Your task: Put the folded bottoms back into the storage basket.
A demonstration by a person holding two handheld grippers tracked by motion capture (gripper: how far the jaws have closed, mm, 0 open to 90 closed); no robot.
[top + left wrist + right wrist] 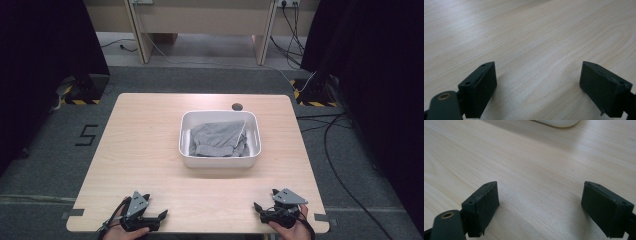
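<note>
Two claws: left claw (161, 215) and right claw (257, 206), both spread wide, gripping nothing, resting near front edge of wooden surface (145, 150). One white bin (220, 161) at middle, well apart from both. One grey cloth (217, 139) bunched inside. Plenty of bare wood between claws and bin.

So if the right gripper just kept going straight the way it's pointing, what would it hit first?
Probably the white tub. The right gripper, jaws open and empty, looks along bare table toward the tub's rim at the top of its own view; depth is hard to judge.
</note>
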